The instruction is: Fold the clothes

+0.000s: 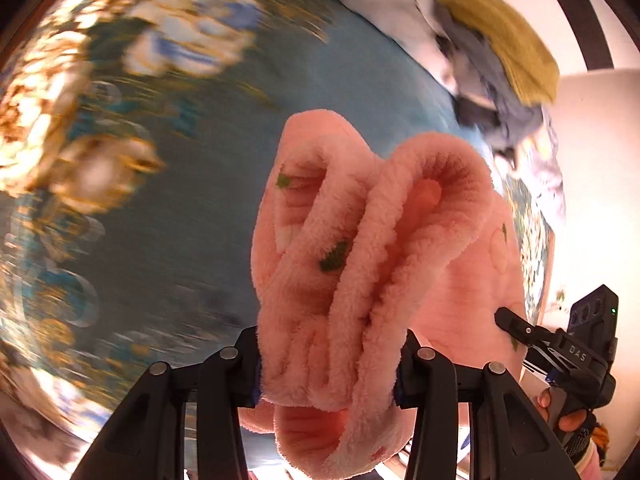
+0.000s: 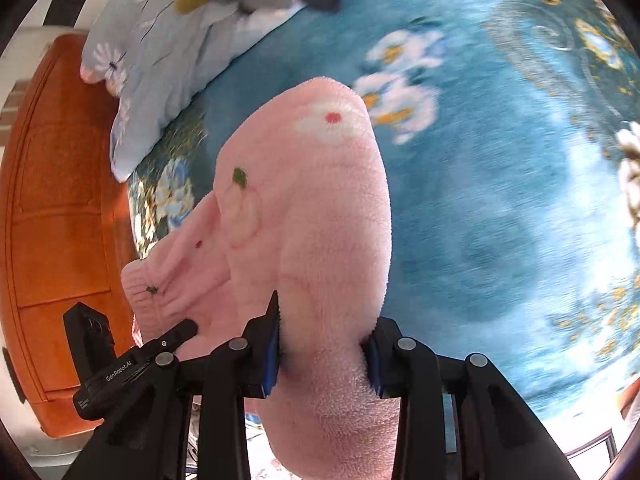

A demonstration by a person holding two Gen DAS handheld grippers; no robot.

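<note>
Pink fleece garment (image 2: pixel 312 208) between tongs (image 2: pixel 324 356)

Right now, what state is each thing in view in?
pink fleece garment: bunched in thick folds, lifted off the bed, gripped by both grippers.
left gripper: fingers clamped on the garment.
right gripper: fingers clamped on the garment.
pile of clothes: unfolded heap at the bed's far edge.
blue floral bedspread: spread flat.

"DAS" in white capitals on black housing of right gripper (image 1: pixel 516 326), seen at right edge of left wrist view. "GenRobot.AI" in white on black body of left gripper (image 2: pixel 182 330), seen at lower left of right wrist view. Smaller print below that marking too small to read. No other legible text.
</note>
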